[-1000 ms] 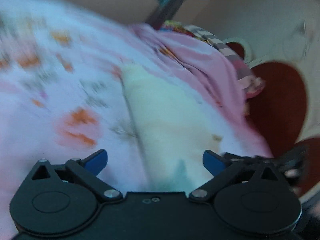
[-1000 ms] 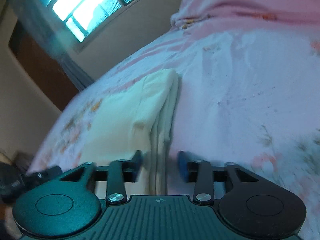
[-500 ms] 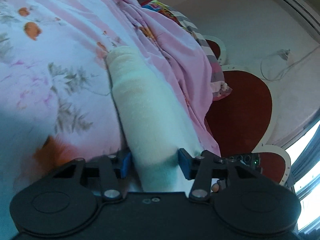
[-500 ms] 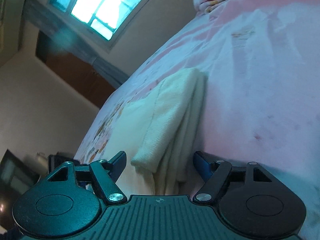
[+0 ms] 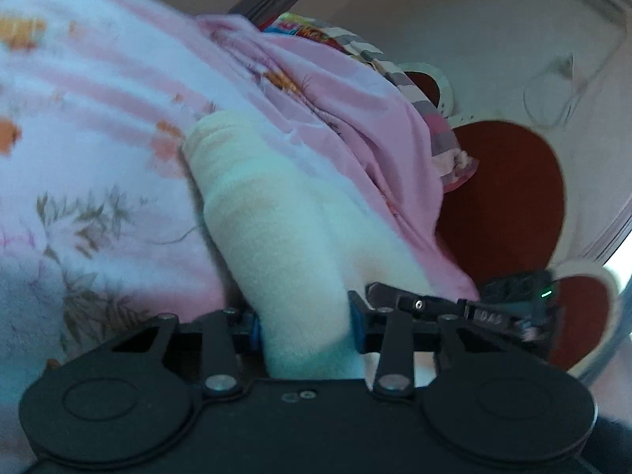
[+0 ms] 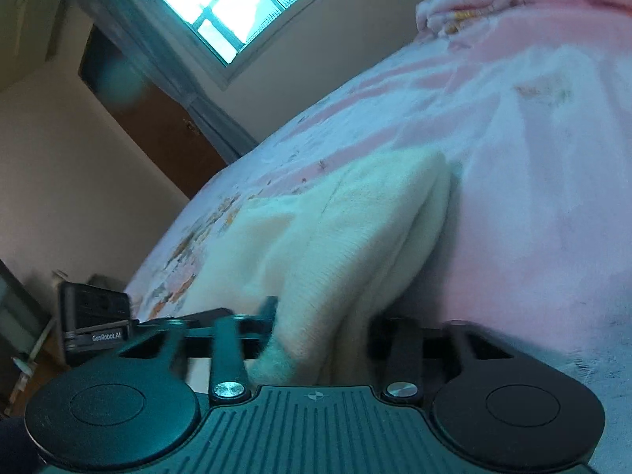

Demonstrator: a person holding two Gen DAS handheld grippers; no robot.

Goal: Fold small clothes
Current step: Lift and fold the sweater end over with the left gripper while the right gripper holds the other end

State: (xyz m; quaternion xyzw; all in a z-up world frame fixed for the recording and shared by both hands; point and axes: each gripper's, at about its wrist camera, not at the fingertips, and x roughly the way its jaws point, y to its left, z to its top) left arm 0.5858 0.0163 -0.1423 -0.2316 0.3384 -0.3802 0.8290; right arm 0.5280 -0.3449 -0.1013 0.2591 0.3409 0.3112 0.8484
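The left claw [image 5: 303,322] is closed onto the near end of a cream-white, fuzzy knitted garment [image 5: 272,213], its blue pads pressed against both sides of the cloth. Ahead of this claw the garment runs away as a thick folded roll with a rounded far end, lying on a pink bed sheet printed with orange flowers and grey-green leaves [image 5: 98,181]. To the claw's right, a rumpled plain pink sheet [image 5: 355,126] drapes beside a dark red headboard with a white rim [image 5: 509,197]. The right claw [image 6: 322,330] likewise pinches the same garment [image 6: 347,229], whose folded layers bunch between its fingers and fan outward ahead, resting on the bed sheet [image 6: 533,197].
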